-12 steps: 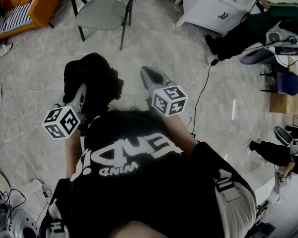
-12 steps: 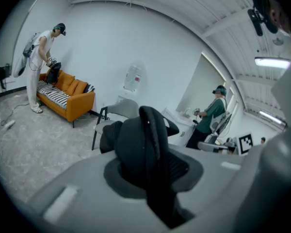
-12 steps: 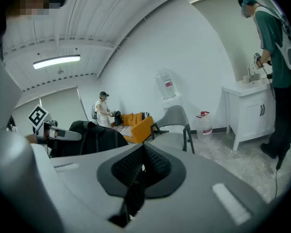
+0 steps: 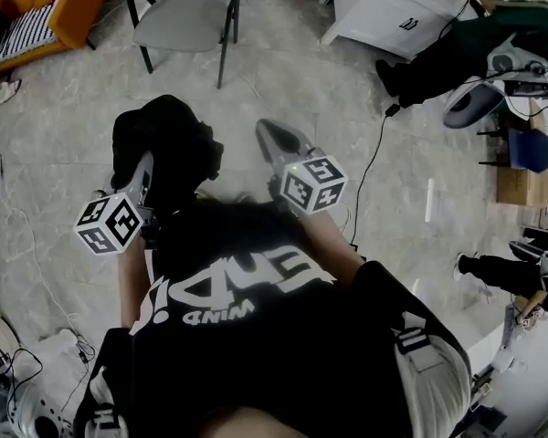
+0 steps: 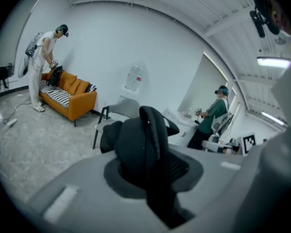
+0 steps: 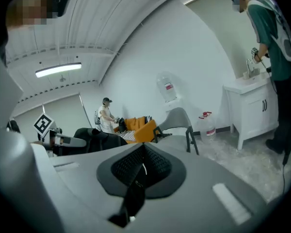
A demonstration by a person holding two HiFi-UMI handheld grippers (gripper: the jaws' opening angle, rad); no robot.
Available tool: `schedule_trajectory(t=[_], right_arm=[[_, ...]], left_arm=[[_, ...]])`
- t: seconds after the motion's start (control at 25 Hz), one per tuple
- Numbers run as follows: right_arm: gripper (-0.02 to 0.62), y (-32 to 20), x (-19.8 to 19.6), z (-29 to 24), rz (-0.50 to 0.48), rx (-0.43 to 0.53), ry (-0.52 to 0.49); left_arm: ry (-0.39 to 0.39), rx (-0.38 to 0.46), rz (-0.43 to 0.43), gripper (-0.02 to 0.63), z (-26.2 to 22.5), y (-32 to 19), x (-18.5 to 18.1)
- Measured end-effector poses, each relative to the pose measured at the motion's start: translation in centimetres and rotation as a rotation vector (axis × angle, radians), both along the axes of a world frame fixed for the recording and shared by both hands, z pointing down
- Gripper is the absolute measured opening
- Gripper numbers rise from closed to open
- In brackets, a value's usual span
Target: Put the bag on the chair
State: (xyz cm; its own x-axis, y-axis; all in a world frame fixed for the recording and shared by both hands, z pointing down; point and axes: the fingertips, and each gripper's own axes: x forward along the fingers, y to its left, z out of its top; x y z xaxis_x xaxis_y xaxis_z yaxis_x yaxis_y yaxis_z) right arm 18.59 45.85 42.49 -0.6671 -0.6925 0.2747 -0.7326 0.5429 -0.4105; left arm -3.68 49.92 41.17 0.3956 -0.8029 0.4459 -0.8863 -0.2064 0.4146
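Head view: left gripper [image 4: 144,167] sits near-left, jaws almost together and clamped on the strap [image 5: 153,130] of the black bag [image 4: 164,140]. The bag hangs from the jaw tips, with its bulk on their far side. Right gripper [image 4: 272,137] is just right of the bag, jaws together and holding nothing. Chair [image 4: 184,18] stands far off, ahead and slightly right of the bag, well apart from it. Judgement: the carry runs near to far on the left gripper, while the right is free to steady.
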Motion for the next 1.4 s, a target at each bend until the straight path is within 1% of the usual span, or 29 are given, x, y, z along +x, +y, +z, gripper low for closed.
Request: schedule_trajectory(t=[0.08, 0.24, 0.56, 0.72, 0.8, 0.96, 1.24, 1.4], right_arm=[[0.002, -0.3, 0.2, -0.2, 0.012, 0.012, 0.001], [0.002, -0.7, -0.4, -0.2, 0.032, 0.004, -0.020], [0.002, -0.9, -4.3, 0.9, 0.073, -0.016, -0.001], [0.002, -1.0, -6.4, 1.3, 0.101, -0.003, 0.000], [0.002, -1.2, -6.8, 1.4, 0.117, -0.002, -0.003], [0.002, -2.9, -7.0, 1.5, 0.144, -0.007, -0.011], [0.002, -6.8, -9.3, 2.3, 0.121, -0.007, -0.016], [0.002, -9.8, -9.8, 2.5, 0.122, -0.002, -0.025]], left_arm=[[0.006, -0.002, -0.006, 0.080, 0.0, -0.1, -0.2], [0.017, -0.005, 0.001, 0.080, -0.1, -0.6, -0.9], [0.059, 0.005, 0.076, 0.080, 0.1, -1.5, -3.7], [0.055, 0.014, 0.112, 0.080, 0.7, -2.1, -5.4], [0.051, 0.009, 0.124, 0.080, 1.2, -2.2, -5.8], [0.043, 0.006, 0.130, 0.080, 1.3, -3.6, -6.6], [0.045, -0.004, 0.111, 0.080, 1.9, -6.8, -8.4], [0.048, -0.001, 0.109, 0.080, 2.0, -9.6, -8.9]])
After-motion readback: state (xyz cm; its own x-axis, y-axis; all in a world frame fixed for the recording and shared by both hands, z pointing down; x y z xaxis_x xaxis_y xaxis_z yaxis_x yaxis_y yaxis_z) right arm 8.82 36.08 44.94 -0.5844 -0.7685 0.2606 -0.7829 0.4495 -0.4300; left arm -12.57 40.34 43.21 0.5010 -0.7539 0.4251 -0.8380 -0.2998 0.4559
